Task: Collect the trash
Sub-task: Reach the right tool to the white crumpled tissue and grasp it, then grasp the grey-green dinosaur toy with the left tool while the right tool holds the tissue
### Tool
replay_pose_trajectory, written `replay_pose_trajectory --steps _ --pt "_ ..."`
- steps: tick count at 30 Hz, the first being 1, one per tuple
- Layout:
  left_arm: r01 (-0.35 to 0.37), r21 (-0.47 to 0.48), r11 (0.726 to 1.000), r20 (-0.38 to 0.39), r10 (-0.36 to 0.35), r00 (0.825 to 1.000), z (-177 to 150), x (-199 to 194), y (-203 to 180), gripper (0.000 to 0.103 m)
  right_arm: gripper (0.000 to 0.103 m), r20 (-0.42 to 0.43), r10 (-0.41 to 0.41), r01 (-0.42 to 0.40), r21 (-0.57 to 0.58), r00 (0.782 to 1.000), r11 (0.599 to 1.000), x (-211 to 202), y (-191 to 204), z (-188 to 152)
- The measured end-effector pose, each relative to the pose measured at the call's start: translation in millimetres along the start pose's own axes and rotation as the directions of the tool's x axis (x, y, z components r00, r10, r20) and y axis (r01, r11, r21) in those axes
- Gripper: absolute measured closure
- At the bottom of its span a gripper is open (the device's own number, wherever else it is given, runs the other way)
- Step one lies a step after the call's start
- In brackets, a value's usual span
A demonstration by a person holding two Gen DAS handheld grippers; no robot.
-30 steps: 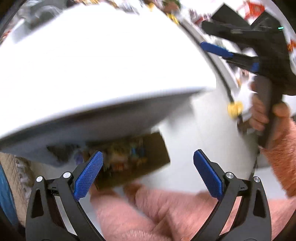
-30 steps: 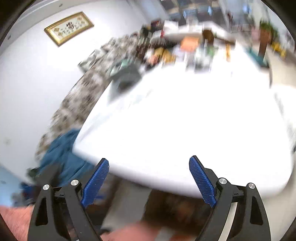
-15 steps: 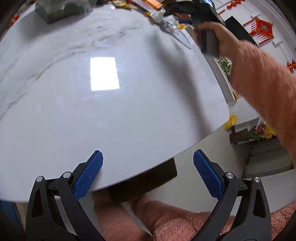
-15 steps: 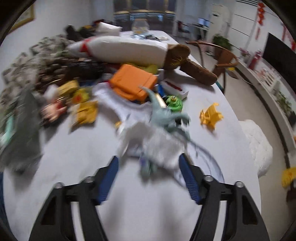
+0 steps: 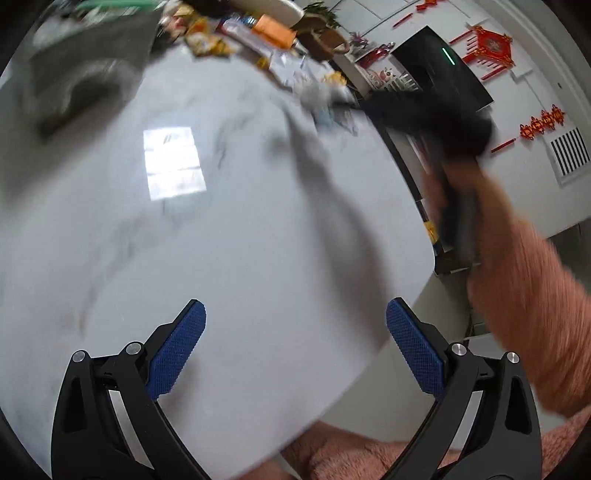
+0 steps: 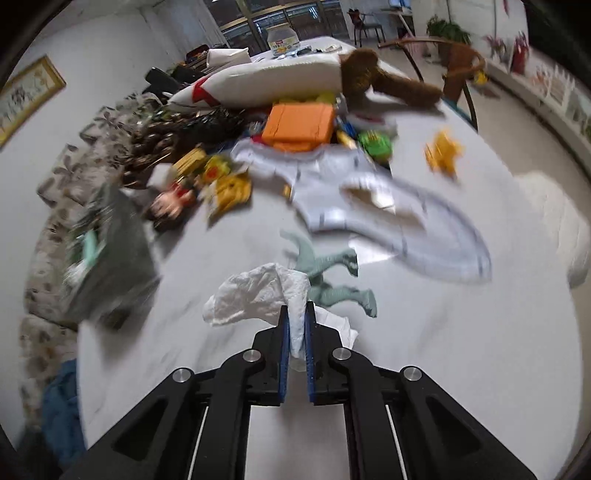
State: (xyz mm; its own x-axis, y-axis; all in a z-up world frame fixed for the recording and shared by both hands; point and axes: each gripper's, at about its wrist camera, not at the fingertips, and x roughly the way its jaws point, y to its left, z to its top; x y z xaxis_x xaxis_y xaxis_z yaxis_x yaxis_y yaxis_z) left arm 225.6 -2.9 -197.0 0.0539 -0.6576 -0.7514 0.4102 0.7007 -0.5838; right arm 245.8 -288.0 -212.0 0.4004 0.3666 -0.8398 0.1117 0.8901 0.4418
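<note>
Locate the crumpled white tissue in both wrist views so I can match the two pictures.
Left wrist: far upper right of the white marble table, a blurred pale wad at the tip of the right gripper.
Right wrist: low centre, crumpled white tissue between the closing jaws of the right gripper, pads pressing on it.
Shared landmark: orange case among the far clutter.

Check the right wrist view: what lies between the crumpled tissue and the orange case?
Right wrist view: behind the crumpled tissue come a grey-green toy dinosaur, then a clear plastic pack, then the orange case.
</note>
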Motion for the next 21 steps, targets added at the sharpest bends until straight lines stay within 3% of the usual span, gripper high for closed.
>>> replay_pose_trajectory --steps 2,5,6,8,11,14,17,21 --pt "-0.008 0.002 1.000 0.009 0.008 1.000 21.1 3.8 -0.3 0.007 0.086 -0.060 0.067 -0.062 0.090 0.996 0.994 -1.1 -14.1 -23.1" --pt "-0.031 -0.005 1.000 0.023 0.031 0.999 55.1 12.6 6.5 0.007 0.098 -0.006 0.114 -0.111 0.190 0.993 0.976 -18.9 -36.6 -60.2" --pt "-0.048 -0.009 0.999 0.025 0.048 0.999 64.7 17.2 8.1 0.007 0.098 0.012 0.088 -0.089 0.202 0.996 0.975 -25.0 -42.2 -69.2" --pt "-0.065 -0.009 0.998 0.013 0.065 0.998 72.2 25.5 14.7 0.007 0.099 0.037 0.068 -0.074 0.225 0.997 0.972 -33.4 -50.7 -79.2" --pt "-0.068 0.029 0.997 -0.038 0.069 0.997 75.1 47.3 3.5 0.007 0.099 0.103 0.089 -0.115 0.276 0.991 0.954 -60.3 -65.3 -93.1" --pt "-0.121 0.143 0.982 -0.075 0.132 0.988 71.9 76.1 -20.3 0.007 0.099 0.164 0.098 -0.143 0.293 0.982 0.945 -84.8 -71.4 -94.8" --pt "-0.222 0.269 0.937 -0.066 0.248 0.966 70.7 111.3 -49.5 0.007 0.099 0.201 0.076 -0.132 0.282 0.977 0.950 -110.8 -74.3 -97.2" --pt "-0.359 0.298 0.885 -0.041 0.388 0.921 77.0 142.2 -59.4 0.008 0.096 0.236 0.080 -0.148 0.287 0.969 0.946 -135.3 -81.7 -106.0"
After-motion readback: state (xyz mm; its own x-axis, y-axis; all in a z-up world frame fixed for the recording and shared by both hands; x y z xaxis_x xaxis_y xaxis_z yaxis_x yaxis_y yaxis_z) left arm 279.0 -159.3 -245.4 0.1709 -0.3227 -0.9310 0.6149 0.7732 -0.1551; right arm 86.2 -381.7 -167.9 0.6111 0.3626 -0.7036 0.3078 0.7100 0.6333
